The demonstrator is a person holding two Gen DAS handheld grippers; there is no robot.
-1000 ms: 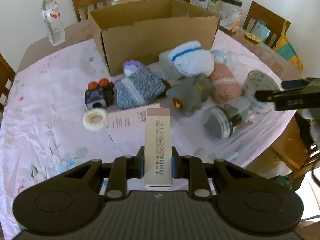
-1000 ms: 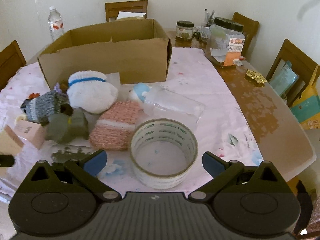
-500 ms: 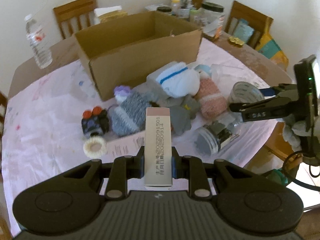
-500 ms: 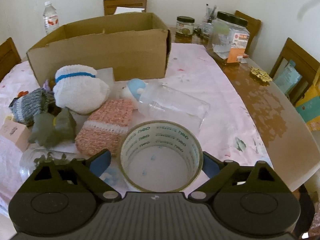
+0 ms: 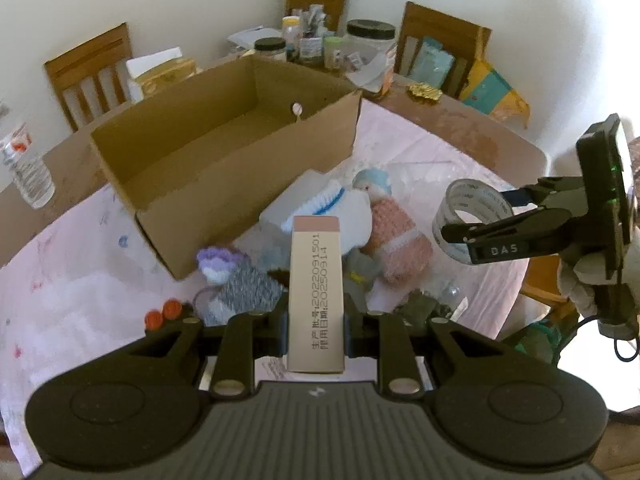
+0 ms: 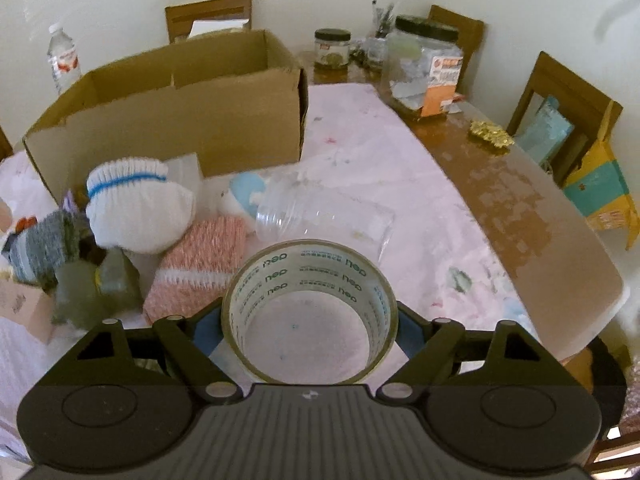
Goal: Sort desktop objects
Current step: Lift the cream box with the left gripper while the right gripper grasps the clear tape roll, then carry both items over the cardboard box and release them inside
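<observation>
The left gripper (image 5: pixel 316 330) is clenched on a slim pink carton (image 5: pixel 316 292), held off the table; its long axis runs straight away from the camera, pink end toward the open cardboard box (image 5: pixel 224 152) beyond. The right gripper (image 6: pixel 310 330) now grips the tape roll (image 6: pixel 310 312) between its blue pads, core facing the camera. A second ago its jaws stood wide beside the roll. The box fills more of the left view than before.
</observation>
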